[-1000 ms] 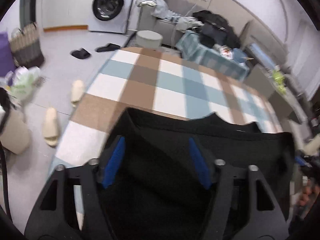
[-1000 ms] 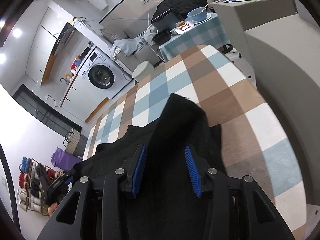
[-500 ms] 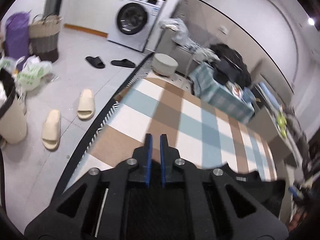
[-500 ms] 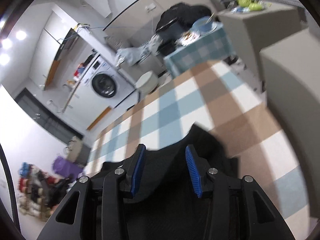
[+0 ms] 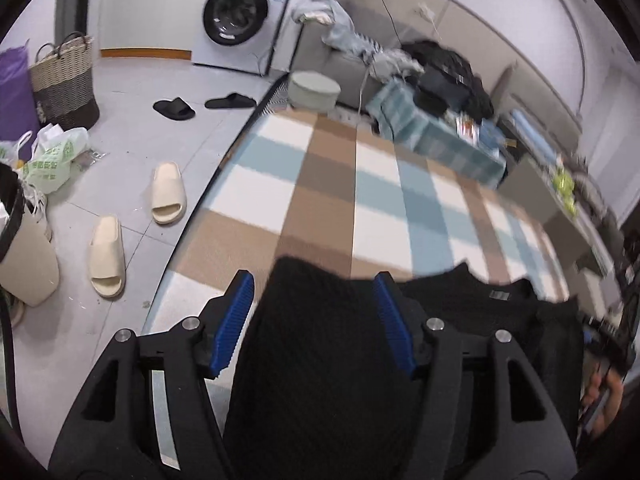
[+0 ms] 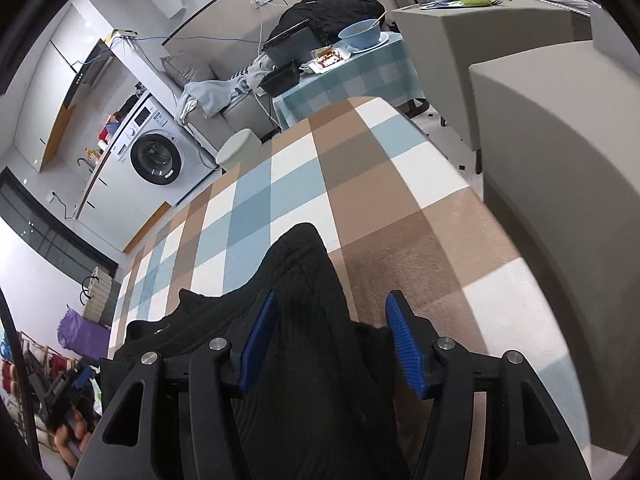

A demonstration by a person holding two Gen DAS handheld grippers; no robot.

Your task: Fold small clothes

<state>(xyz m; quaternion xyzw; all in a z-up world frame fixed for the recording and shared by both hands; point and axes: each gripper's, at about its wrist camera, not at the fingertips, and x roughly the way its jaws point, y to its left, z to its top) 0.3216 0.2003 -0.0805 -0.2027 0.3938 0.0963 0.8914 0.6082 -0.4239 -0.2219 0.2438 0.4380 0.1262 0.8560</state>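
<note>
Through the left wrist camera I am looking down at a black garment point(image 5: 320, 360) lying on the plaid rug point(image 5: 320, 184), at its near end. The left gripper point(image 5: 314, 322) is hovering over one sleeve-like flap, its fingers point(image 5: 234, 320) opening and standing wide either side of the cloth without pressing it. The collar with its small grey label point(image 5: 498, 294) is lying further right, so the garment's long axis is running across this view, left to right, with the flap pointing away from me toward the washing machine point(image 5: 244, 12). The other gripper, in a hand point(image 5: 604, 396), is just showing at the right edge.

Through the right wrist camera I am seeing the right gripper point(image 6: 334, 338) over the opposite sleeve point(image 6: 302, 272), which is pointing up the rug toward the small checked counter point(image 6: 360, 76). Its fingers point(image 6: 404, 344) are also opening, wide, with cloth lying between them but not pinched. The sleeve is running lengthwise away from me, slightly tilted left.

To do this step well, I judge I should be lowering both grippers evenly, taking each sleeve near its edge, and keeping the cloth flat and untwisted before folding inward.
</note>
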